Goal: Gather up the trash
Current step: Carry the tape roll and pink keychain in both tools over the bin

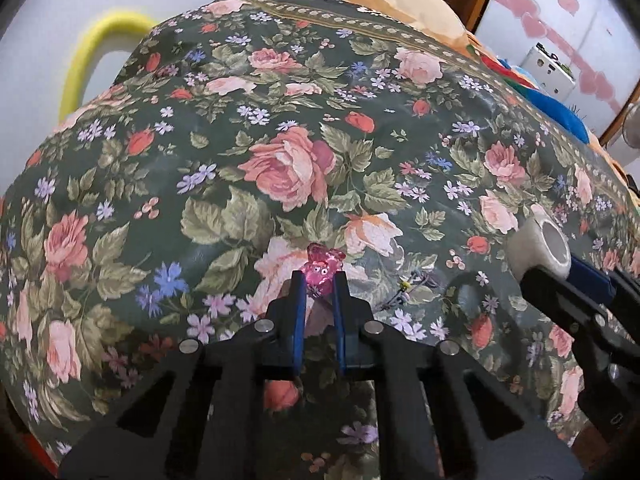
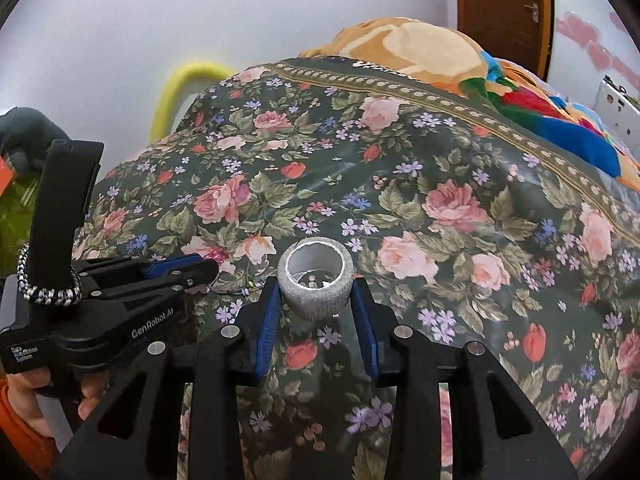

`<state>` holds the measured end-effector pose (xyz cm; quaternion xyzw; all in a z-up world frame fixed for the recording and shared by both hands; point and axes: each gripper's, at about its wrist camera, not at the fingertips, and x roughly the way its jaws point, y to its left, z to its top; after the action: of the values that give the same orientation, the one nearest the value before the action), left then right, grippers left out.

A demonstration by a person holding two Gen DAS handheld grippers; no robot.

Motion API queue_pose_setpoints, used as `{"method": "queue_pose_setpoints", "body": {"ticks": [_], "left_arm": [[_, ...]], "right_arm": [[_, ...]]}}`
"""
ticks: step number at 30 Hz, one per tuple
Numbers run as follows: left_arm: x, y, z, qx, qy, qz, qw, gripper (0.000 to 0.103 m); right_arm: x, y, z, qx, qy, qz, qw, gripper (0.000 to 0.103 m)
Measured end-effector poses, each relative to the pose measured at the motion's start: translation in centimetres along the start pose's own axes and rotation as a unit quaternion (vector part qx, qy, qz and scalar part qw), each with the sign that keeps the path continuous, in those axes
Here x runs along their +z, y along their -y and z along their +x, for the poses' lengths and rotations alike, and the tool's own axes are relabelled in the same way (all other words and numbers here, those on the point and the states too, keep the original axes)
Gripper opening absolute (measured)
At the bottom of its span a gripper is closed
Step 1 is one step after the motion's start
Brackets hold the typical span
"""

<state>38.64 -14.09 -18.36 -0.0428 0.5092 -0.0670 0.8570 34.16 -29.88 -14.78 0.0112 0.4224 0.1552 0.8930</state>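
My left gripper (image 1: 319, 280) is shut on a crumpled pink candy wrapper (image 1: 322, 265), just above the floral bedsheet (image 1: 280, 140). In the right wrist view the left gripper (image 2: 208, 264) is at the left, its tips over the sheet, with the pink wrapper (image 2: 218, 256) at its tip. My right gripper (image 2: 316, 292) is shut on a small grey cup (image 2: 316, 280), upright with its mouth open upward and small bits inside. The cup also shows in the left wrist view (image 1: 540, 246) at the right, held by the right gripper (image 1: 560, 276).
A small dark cord with a yellow bit (image 1: 406, 288) lies on the sheet between the grippers. An orange blanket (image 2: 420, 48) and colourful bedding (image 2: 560, 120) lie at the far side. A yellow padded tube (image 1: 92, 60) stands at the left by the wall. A wooden door (image 2: 504, 12) is behind.
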Motion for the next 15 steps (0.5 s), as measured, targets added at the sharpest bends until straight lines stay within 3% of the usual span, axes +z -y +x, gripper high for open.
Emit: {"method": "queue_pose_setpoints", "body": {"ticks": [6,15], "left_arm": [[-1.5,0.4,-3.1,-0.010,0.002,0.002,0.9999,0.011],[-4.7,0.0,-12.4,-0.011,0.040,0.002,0.9991,0.011]], "right_arm": [[-0.6,-0.8,-2.1,0.000,0.002,-0.002,1.000,0.033],[-1.0,-4.2,-7.5,0.011,0.013,-0.015,1.000,0.033]]}}
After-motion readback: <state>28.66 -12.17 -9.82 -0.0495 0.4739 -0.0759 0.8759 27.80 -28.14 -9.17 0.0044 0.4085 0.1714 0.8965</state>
